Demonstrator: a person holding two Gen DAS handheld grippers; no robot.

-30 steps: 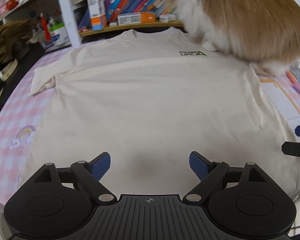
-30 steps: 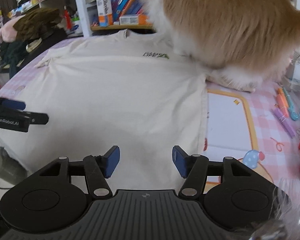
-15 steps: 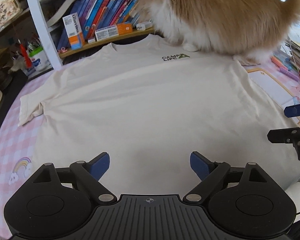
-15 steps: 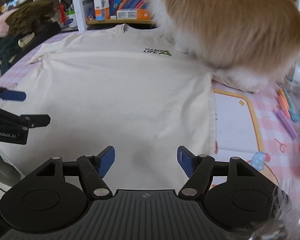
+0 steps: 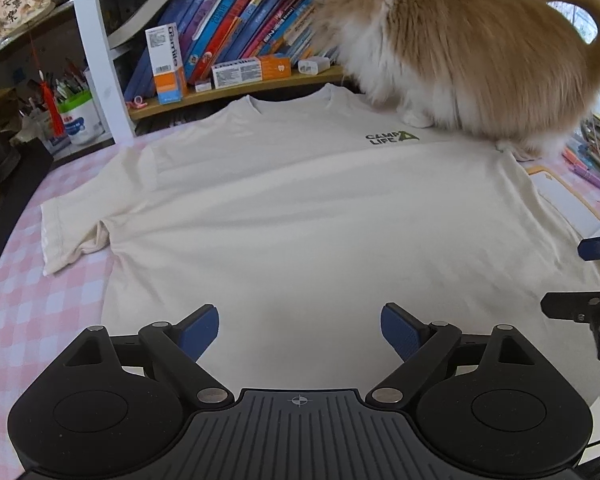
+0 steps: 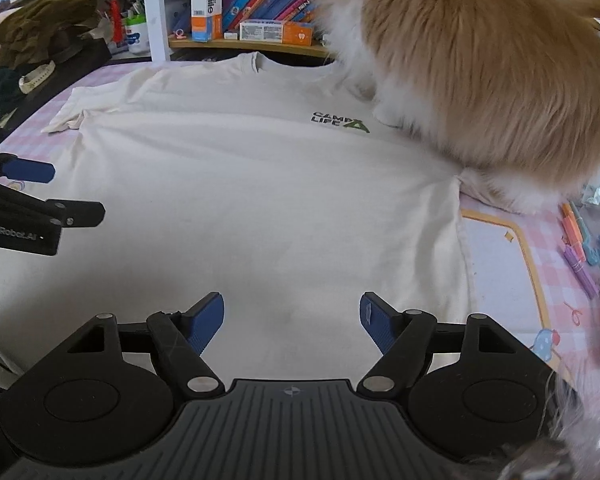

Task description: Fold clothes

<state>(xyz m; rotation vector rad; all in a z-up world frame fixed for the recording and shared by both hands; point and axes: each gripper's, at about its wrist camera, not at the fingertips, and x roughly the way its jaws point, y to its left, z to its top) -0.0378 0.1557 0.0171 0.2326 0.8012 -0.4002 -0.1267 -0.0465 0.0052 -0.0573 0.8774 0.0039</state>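
A cream T-shirt [image 5: 308,216] lies spread flat, front up, on the desk [image 5: 24,304] with its pink checked cover, straight ahead of both tools. The left hand-held gripper [image 5: 300,330] hangs over the shirt's lower part with its blue pads wide apart and nothing between them. The right hand-held gripper [image 6: 292,320] hovers just beside it over the same hem area; its jaws have just been opening and stand empty too, a little less wide. Beyond them, on the far right shoulder of the shirt, stands a fluffy orange-and-white cat [image 6: 480,80], next to the small green chest logo [image 5: 392,138]. Past the collar, a bookshelf [image 5: 236,94] holds books and boxes. Coloured pens [image 6: 576,248] lie to the right.
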